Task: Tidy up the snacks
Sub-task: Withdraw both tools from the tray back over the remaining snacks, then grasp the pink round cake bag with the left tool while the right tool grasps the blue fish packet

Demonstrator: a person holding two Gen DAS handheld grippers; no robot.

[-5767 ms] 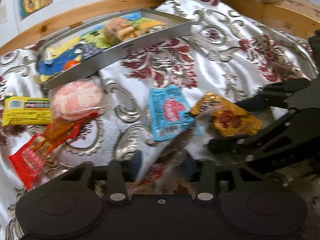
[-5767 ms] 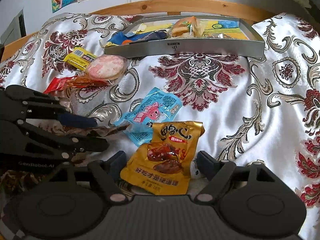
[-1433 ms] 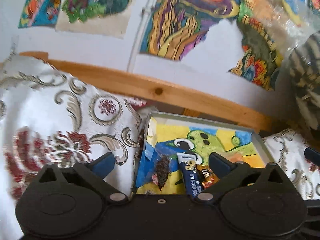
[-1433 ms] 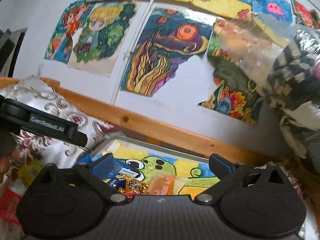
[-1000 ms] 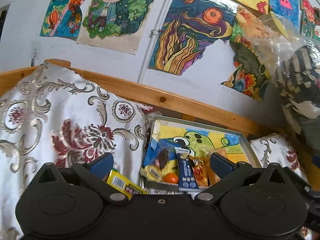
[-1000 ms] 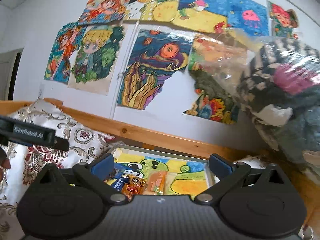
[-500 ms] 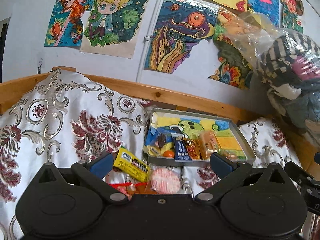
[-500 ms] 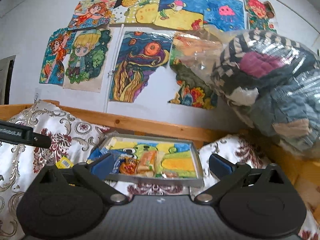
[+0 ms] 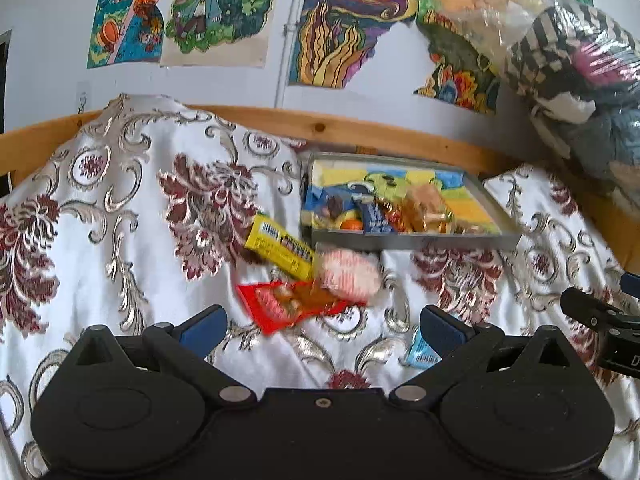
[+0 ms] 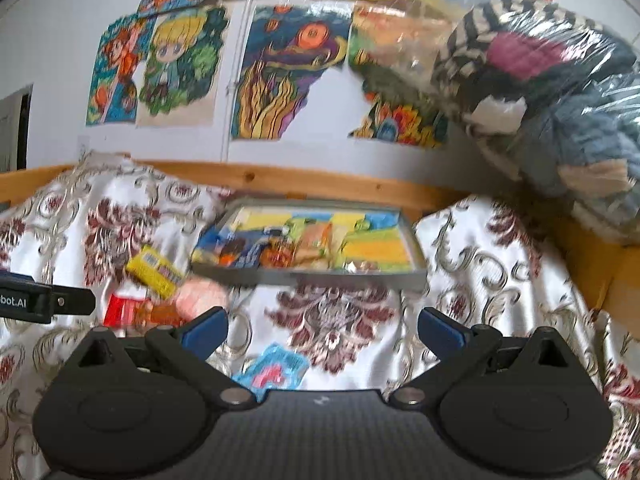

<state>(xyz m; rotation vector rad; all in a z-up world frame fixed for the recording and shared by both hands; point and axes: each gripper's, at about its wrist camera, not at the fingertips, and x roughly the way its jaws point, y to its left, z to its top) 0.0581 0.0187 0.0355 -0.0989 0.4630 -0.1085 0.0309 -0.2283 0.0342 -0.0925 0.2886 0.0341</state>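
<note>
A grey metal tray point(image 9: 400, 240) point(image 10: 304, 276) with several snacks in it sits at the back of the patterned cloth. In front of it lie a yellow packet point(image 9: 280, 246) point(image 10: 154, 270), a round pink snack point(image 9: 348, 274) point(image 10: 200, 296) and a red packet point(image 9: 288, 304) point(image 10: 128, 312). A light blue packet point(image 10: 276, 368) point(image 9: 420, 354) lies nearer, partly hidden in the left wrist view. My left gripper point(image 9: 322, 326) is open and empty, above the red packet. My right gripper point(image 10: 322, 330) is open and empty, well short of the tray.
A wooden rail point(image 9: 360, 132) runs behind the tray, under a wall of drawings point(image 10: 280, 80). A clear bag of folded bedding point(image 10: 560, 100) bulges at the back right. The silver and maroon cloth point(image 9: 120, 220) covers the whole surface in folds.
Both grippers have drawn back from the tray, so it looks smaller and the loose packets have come into view. The packets they held earlier are gone from the fingers.
</note>
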